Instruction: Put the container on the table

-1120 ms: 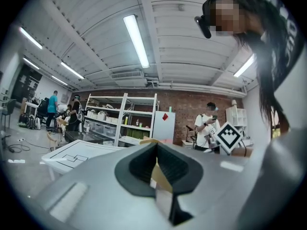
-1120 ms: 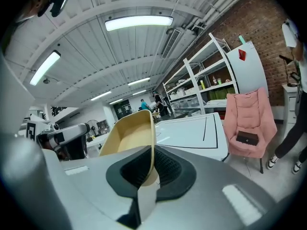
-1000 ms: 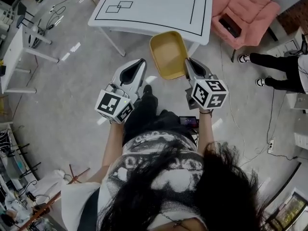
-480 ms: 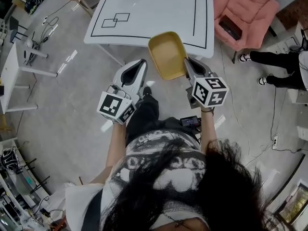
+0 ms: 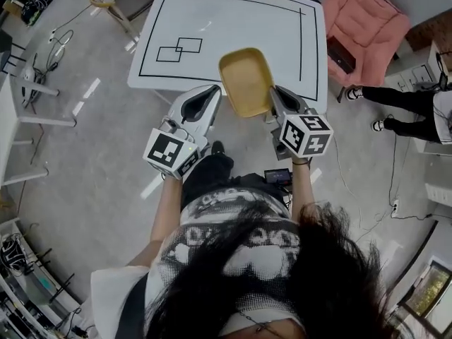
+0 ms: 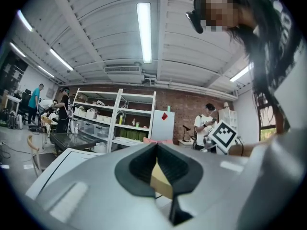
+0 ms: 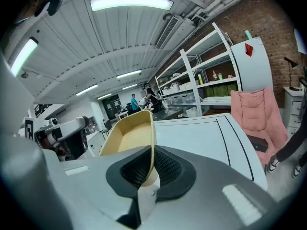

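Container (image 5: 246,82) is up in the air, over the near edge of the white table (image 5: 233,20), and not resting on it as far as I can tell. Right gripper (image 5: 275,97) is clamped on its right rim, with the wall pinched between the pads. Left gripper (image 5: 211,92) sits just beside the left rim, jaws together and nothing in them. Pickup looks done. I'd say what's left is to carry it further over the tabletop, lower it and release.
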Motion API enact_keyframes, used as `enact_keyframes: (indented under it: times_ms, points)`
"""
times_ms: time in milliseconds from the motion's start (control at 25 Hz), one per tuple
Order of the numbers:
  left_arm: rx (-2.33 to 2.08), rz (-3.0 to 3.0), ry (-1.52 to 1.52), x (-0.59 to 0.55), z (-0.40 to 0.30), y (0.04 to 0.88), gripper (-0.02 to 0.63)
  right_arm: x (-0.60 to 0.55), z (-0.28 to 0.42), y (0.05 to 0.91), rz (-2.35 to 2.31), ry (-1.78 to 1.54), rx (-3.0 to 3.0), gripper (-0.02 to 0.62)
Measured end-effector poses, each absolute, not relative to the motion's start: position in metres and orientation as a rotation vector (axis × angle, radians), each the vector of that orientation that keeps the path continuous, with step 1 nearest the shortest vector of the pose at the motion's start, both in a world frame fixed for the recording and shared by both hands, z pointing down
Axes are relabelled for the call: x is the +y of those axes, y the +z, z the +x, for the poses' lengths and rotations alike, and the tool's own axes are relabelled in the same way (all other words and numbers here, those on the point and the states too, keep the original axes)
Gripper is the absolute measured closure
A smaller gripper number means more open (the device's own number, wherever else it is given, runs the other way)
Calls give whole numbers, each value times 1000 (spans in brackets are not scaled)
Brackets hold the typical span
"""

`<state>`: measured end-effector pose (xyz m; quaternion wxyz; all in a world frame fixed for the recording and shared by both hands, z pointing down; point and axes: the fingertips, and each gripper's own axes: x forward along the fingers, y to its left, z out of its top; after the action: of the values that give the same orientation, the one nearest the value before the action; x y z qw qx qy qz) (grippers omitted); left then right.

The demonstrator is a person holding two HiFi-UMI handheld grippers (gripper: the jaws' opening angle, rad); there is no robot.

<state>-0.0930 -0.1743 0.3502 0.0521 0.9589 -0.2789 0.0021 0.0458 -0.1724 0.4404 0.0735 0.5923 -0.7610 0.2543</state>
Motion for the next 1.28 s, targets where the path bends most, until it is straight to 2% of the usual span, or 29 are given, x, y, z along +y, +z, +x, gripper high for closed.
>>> enact_keyframes:
  times_ms: [280,560,1280]
  points:
    - [-748,2906,-24,-231,-111,360,606,-224,21,451,1792,784,-2219,574]
    - [-717,2865,-13,-265,-108,371,606,-255,27,458,1790,803,-2159,574]
    - [-855,2848,8,-364,-44,370,606,-409,125,511,1664,768,-2102,574]
